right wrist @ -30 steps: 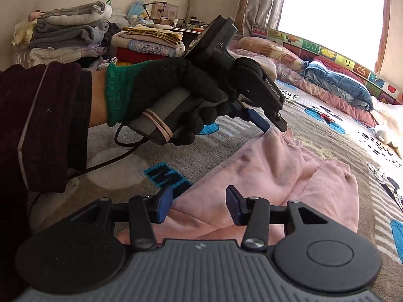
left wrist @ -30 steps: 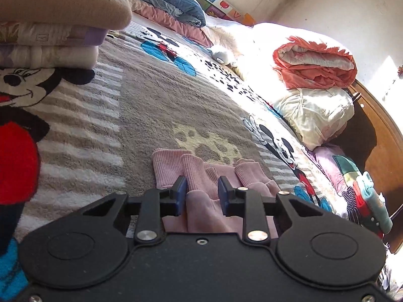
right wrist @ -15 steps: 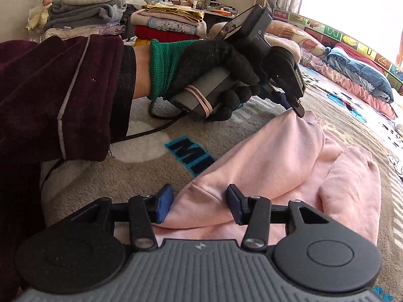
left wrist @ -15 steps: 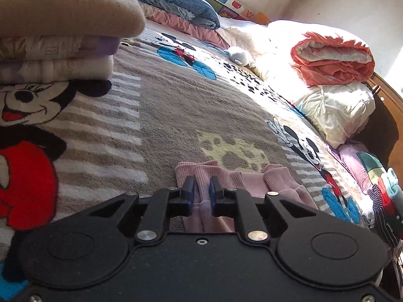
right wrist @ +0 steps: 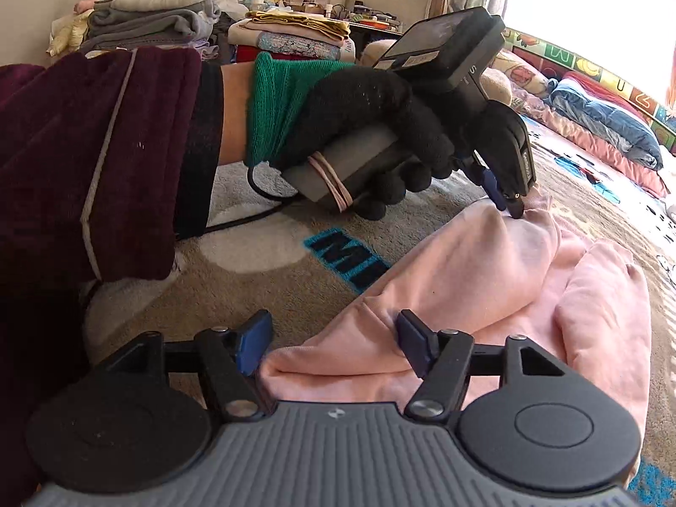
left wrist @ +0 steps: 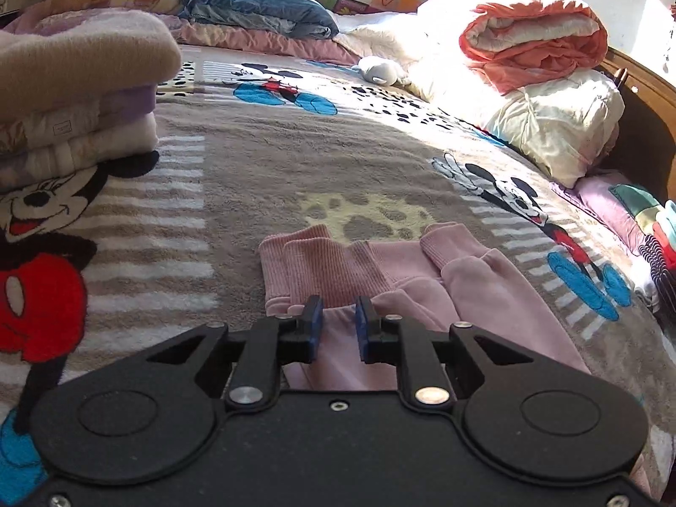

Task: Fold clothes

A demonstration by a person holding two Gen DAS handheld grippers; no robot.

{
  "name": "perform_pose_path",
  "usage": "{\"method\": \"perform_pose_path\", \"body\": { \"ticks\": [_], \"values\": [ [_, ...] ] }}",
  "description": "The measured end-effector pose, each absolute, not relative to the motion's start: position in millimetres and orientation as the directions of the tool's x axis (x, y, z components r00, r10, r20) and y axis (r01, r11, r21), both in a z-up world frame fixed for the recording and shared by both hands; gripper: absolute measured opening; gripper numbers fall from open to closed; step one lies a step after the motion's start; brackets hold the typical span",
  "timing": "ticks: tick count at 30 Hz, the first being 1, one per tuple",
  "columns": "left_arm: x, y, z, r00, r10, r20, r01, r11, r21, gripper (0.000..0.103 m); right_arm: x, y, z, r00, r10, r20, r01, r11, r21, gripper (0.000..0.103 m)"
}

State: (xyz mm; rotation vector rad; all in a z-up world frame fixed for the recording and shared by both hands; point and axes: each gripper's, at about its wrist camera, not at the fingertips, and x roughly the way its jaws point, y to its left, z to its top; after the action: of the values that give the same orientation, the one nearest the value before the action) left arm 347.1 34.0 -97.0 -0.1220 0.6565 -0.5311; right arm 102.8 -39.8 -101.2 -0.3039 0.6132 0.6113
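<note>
A pink sweatshirt (left wrist: 333, 266) lies on the Mickey Mouse blanket (left wrist: 295, 160), its ribbed hem and one cuff towards the far side. My left gripper (left wrist: 339, 310) is shut on a pinch of the fabric just behind the hem. From the right wrist view, the left gripper (right wrist: 507, 200) holds the sweatshirt (right wrist: 464, 279) up in a small peak; a black-gloved hand (right wrist: 372, 110) grips its handle. My right gripper (right wrist: 333, 338) is opening, and the near folded edge lies loose between its wide-apart fingers.
Folded blankets (left wrist: 76, 97) are stacked at the left of the bed. An orange-and-white rolled quilt (left wrist: 536, 42) on a cream one (left wrist: 557, 126) fills the far right. Piles of folded clothes (right wrist: 156, 12) stand behind the person's maroon sleeve (right wrist: 84, 160).
The left jaws closed on the pink fabric and the left hand shifted and rolled. The right jaws spread wider apart, freeing the near edge of the sweatshirt.
</note>
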Motion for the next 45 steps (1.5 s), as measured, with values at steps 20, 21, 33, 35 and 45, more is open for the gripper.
{"method": "perform_pose_path", "body": {
  "ticks": [20,21,33,35,45],
  "values": [
    [170.0,80.6,-76.2,0.756,-0.385,-0.53,0.317,0.923,-0.22,0.044,21.4,-227.9,-92.3,0.854,0.333,-0.4,-0.207,0.922,0.326,0.068],
    [156.6,77.5,-75.1,0.766,-0.372,-0.525,0.334,0.927,-0.168,0.048,19.2,-228.1,-92.1,0.855,0.326,-0.403,-0.22,0.932,0.288,0.068],
    [59.5,36.7,-129.1,0.813,-0.246,-0.527,0.514,0.729,0.453,0.052,-8.0,-187.4,-115.2,0.831,0.151,-0.536,-0.357,0.883,-0.305,0.066],
    [54.2,28.1,-138.5,0.824,-0.233,-0.516,0.518,0.679,0.52,0.052,-7.7,-184.3,-123.1,0.831,0.127,-0.541,-0.356,0.869,-0.343,0.066],
    [53.2,-4.4,-170.4,0.904,-0.214,-0.371,0.424,0.56,0.711,0.043,12.4,-171.8,-134.4,0.858,0.156,-0.49,-0.416,0.771,-0.482,0.068]
  ]
}}
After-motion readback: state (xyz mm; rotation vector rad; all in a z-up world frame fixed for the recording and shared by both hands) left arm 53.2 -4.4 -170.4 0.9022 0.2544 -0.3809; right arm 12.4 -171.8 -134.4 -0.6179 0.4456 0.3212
